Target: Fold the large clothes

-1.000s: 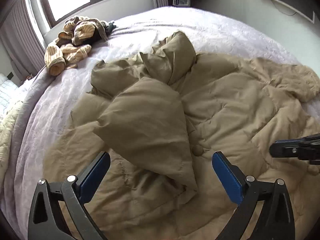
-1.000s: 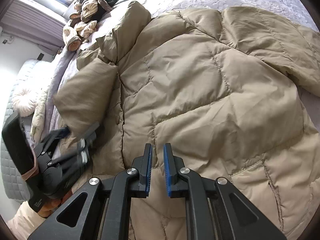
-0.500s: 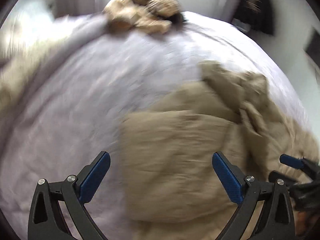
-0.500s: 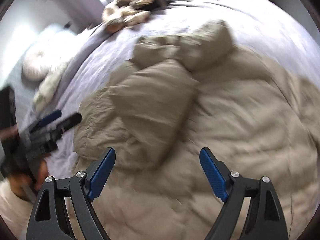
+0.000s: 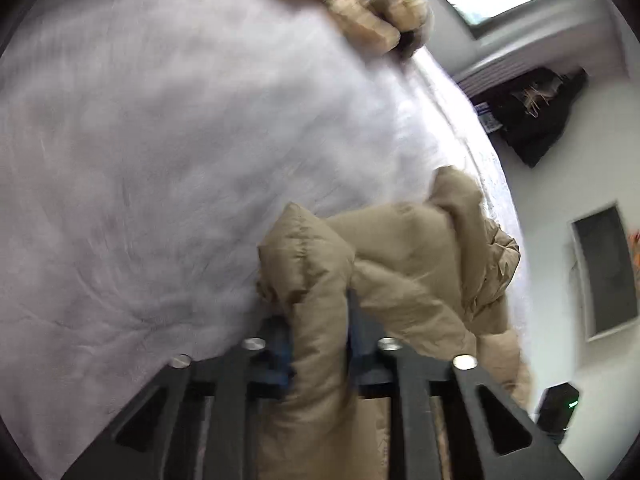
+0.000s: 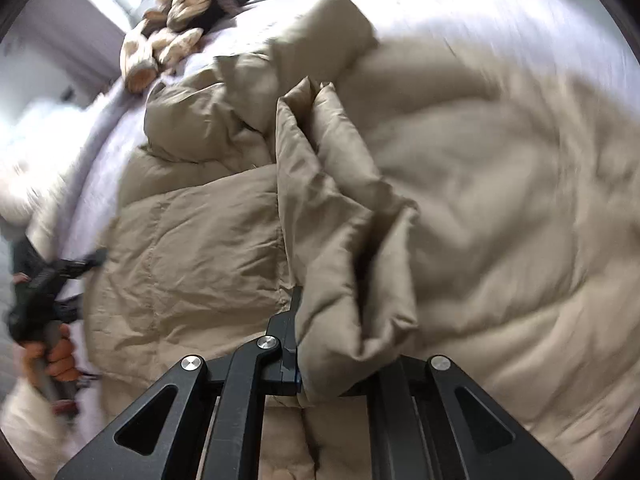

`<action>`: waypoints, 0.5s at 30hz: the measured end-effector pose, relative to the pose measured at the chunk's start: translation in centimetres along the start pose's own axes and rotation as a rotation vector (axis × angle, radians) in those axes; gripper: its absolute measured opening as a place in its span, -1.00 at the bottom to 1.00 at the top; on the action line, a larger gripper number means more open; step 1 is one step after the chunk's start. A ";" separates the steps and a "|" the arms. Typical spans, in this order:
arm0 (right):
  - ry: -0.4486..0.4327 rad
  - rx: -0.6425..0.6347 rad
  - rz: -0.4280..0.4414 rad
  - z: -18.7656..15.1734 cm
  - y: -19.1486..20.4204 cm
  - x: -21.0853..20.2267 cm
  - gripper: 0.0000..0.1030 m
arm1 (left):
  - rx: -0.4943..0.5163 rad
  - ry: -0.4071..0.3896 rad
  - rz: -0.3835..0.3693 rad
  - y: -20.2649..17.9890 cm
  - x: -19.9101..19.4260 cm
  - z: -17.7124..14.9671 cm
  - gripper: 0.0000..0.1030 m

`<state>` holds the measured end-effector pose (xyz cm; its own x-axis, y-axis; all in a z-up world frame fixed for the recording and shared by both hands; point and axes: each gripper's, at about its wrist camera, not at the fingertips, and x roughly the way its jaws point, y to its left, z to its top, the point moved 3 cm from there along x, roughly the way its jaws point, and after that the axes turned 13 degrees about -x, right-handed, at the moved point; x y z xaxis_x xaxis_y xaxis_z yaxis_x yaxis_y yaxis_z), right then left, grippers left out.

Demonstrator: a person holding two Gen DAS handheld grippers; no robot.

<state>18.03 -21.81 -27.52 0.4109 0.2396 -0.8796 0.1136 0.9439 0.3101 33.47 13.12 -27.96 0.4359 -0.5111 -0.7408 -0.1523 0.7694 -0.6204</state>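
Note:
A tan puffer jacket (image 6: 460,184) lies spread over a bed with a pale lilac cover (image 5: 160,160). My left gripper (image 5: 318,320) is shut on a raised fold of the tan jacket (image 5: 316,280) at its edge; the pads are mostly hidden by the fabric. My right gripper (image 6: 332,320) is shut on another bunched fold of the jacket (image 6: 344,240) near its middle, and only its left finger (image 6: 290,332) shows. The left gripper and the gloved hand holding it also show at the left edge of the right wrist view (image 6: 52,280).
A heap of striped beige and dark clothes (image 6: 180,20) lies at the far side of the bed, also in the left wrist view (image 5: 380,4). White pillows (image 6: 24,160) lie at the left. A wall with a dark frame (image 5: 604,272) stands to the right.
Both grippers were open half a second ago and have now closed on folds of the jacket. The left gripper has swung toward the jacket's edge. The fabric is pulled up in both.

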 end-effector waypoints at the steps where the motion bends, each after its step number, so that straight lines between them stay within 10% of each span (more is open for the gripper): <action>1: -0.011 0.032 0.027 -0.3 -0.4 0.0 -0.82 | 0.075 -0.034 0.030 -1.2 -0.7 -0.4 -0.60; 5: -0.054 0.122 0.104 -1.3 -1.4 0.6 -0.83 | 0.374 -0.147 0.190 -4.2 -2.0 -2.2 -0.60; 11: -0.082 0.064 0.103 0.8 -0.5 1.9 -0.82 | 0.297 -0.124 0.316 0.0 1.7 -0.5 -0.57; 15: -0.075 0.098 0.102 1.9 -0.5 3.2 -0.82 | 0.265 -0.217 0.433 0.4 0.7 0.0 0.36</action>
<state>21.02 -21.91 -29.77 0.4912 0.3117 -0.8134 0.1541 0.8880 0.4334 33.73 13.07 -28.68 0.5604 -0.0576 -0.8262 -0.1416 0.9762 -0.1641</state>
